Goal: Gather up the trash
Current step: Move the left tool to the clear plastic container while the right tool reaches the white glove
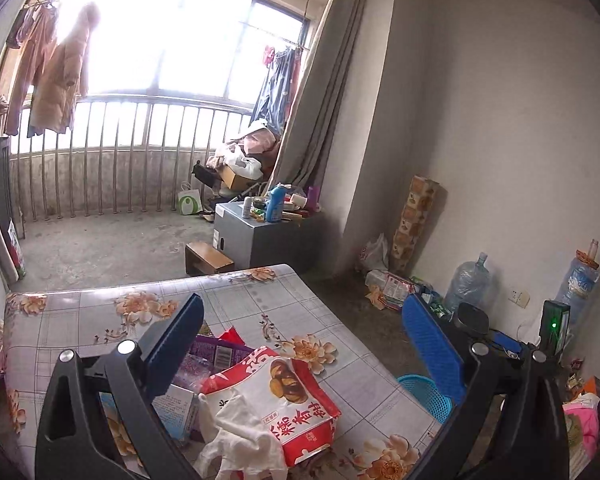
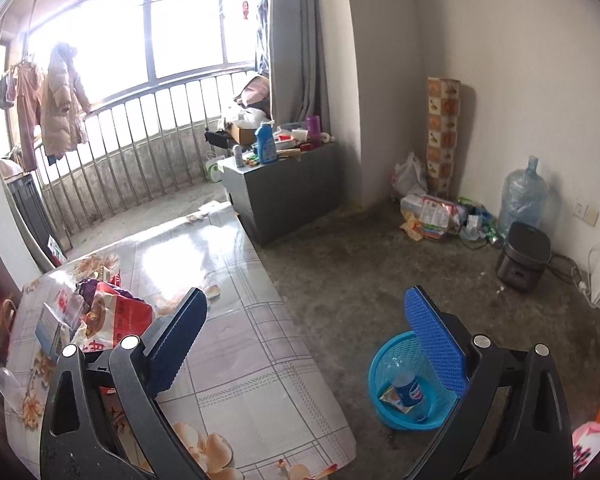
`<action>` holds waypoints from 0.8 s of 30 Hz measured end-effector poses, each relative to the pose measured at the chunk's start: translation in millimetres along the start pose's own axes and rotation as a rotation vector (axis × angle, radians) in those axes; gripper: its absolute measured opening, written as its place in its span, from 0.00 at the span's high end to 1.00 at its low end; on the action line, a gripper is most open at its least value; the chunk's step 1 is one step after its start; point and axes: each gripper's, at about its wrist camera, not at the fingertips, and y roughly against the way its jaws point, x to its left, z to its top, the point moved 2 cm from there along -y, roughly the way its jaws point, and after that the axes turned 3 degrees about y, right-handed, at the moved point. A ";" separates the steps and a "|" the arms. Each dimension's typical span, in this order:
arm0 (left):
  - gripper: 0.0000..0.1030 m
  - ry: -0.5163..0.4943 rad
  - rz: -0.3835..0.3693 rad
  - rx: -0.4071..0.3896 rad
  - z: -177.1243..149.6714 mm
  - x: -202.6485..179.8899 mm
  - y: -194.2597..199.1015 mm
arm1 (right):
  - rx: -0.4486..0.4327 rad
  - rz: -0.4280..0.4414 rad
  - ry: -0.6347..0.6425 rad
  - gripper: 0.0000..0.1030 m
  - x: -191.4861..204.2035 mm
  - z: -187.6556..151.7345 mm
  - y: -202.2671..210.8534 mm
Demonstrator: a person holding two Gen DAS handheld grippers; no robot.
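Note:
A pile of trash lies on the flowered table point(image 1: 332, 340): a red and white snack bag point(image 1: 288, 396), a crumpled white glove point(image 1: 240, 436), a purple wrapper point(image 1: 216, 350) and a small blue carton point(image 1: 176, 408). My left gripper point(image 1: 304, 344) is open and empty, its fingers standing over the pile. A blue mesh basket point(image 2: 400, 364) sits on the floor right of the table and holds a Pepsi bottle point(image 2: 408, 390) and a wrapper. My right gripper point(image 2: 308, 336) is open and empty, above the table edge and the basket. The pile also shows in the right wrist view point(image 2: 108, 316).
A grey cabinet point(image 2: 284, 184) with bottles stands beyond the table. Loose litter point(image 2: 432, 212), a water jug point(image 2: 520, 196) and a black cooker point(image 2: 524, 256) sit by the right wall. A railing and hanging clothes line the balcony.

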 end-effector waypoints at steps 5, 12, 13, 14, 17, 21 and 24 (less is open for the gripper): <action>0.05 0.011 0.070 -0.033 -4.5 22.7 20.7 | -0.024 0.066 0.011 0.08 14.0 4.8 6.0; 0.05 0.072 0.272 -0.045 -24.1 83.2 76.4 | -0.048 0.252 0.030 0.08 48.5 7.6 19.9; 0.05 0.089 0.299 -0.040 -29.9 92.4 84.2 | -0.044 0.280 0.039 0.08 55.9 6.9 20.8; 0.05 0.109 0.319 -0.031 -36.4 101.3 91.3 | -0.034 0.310 0.046 0.08 63.4 6.3 20.0; 0.05 0.156 0.376 0.011 -60.7 124.3 105.4 | 0.011 0.414 0.063 0.10 88.0 2.4 16.3; 0.06 0.228 0.412 0.064 -95.0 148.7 114.7 | 0.074 0.538 0.063 0.17 121.3 -4.6 15.0; 0.10 0.247 0.425 0.095 -116.5 161.5 119.2 | 0.097 0.573 0.113 0.22 145.9 -9.0 16.0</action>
